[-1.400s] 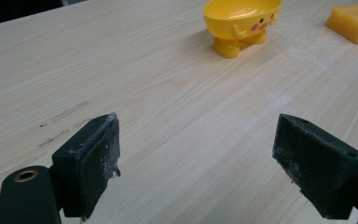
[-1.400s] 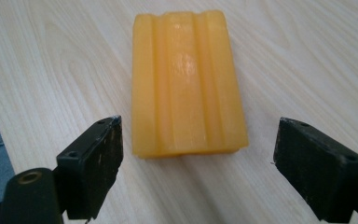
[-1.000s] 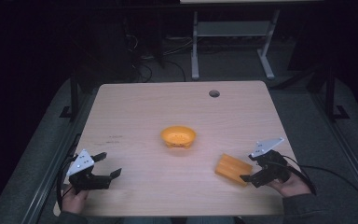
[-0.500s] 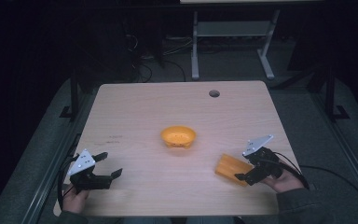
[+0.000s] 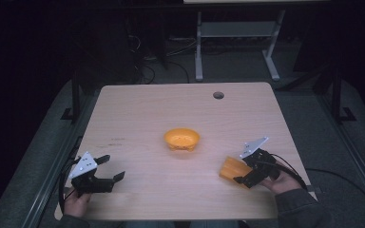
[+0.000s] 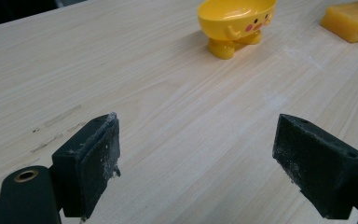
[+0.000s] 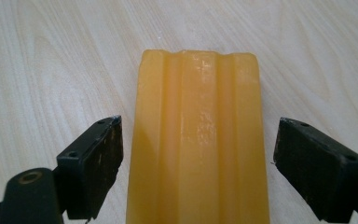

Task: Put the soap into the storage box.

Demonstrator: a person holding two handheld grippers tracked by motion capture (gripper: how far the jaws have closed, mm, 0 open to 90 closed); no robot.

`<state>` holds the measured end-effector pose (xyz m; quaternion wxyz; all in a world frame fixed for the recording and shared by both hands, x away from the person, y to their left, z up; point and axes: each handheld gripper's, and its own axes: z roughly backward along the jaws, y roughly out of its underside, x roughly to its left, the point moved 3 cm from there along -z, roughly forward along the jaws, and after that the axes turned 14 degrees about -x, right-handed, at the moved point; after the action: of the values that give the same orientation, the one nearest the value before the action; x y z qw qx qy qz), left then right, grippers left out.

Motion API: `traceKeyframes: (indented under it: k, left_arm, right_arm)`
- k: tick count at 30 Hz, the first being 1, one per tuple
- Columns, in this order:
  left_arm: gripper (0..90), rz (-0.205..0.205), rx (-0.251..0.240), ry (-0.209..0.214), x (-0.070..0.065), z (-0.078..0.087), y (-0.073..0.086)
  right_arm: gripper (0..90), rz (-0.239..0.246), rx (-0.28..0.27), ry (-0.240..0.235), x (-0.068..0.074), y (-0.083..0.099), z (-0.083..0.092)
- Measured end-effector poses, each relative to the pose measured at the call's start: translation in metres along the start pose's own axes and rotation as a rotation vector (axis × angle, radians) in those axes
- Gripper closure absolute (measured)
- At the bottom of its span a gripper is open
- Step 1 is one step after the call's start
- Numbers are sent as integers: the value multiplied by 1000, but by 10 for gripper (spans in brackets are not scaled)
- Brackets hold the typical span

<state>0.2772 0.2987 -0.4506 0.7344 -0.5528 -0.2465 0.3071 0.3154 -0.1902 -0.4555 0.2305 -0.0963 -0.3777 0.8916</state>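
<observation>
The surface (image 5: 138,118) is pale wood with a visible grain, rounded corners and a round cable hole (image 5: 218,95) near its far edge. A few faint scuff marks (image 5: 111,141) show toward its left side. Grey carpeted floor (image 5: 313,118) surrounds it. Beyond the far edge, a light metal frame (image 5: 233,33) with two legs stands on the floor, and dark cables (image 5: 152,71) lie coiled beside it. The room behind is dark, with dim light falling mainly on the surface.

Black gripper (image 5: 105,169) jaws, grey triangular plates, trailing cables, grey sleeve (image 5: 298,210)
</observation>
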Motion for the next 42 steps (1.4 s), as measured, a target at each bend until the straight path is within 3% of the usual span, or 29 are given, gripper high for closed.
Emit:
traceKeyframes:
  k: [11, 16, 42]
  left_arm:
    - [143, -1, 1, 0, 0, 0, 0]
    - [143, 5, -1, -4, 0, 0, 0]
    - [143, 8, -9, -5, 1, 1, -1]
  right_arm:
    - [151, -11, 34, -5, 0, 4, -12]
    - [153, 9, 71, -1, 1, 6, -19]
    - [195, 12, 115, -5, 0, 6, -30]
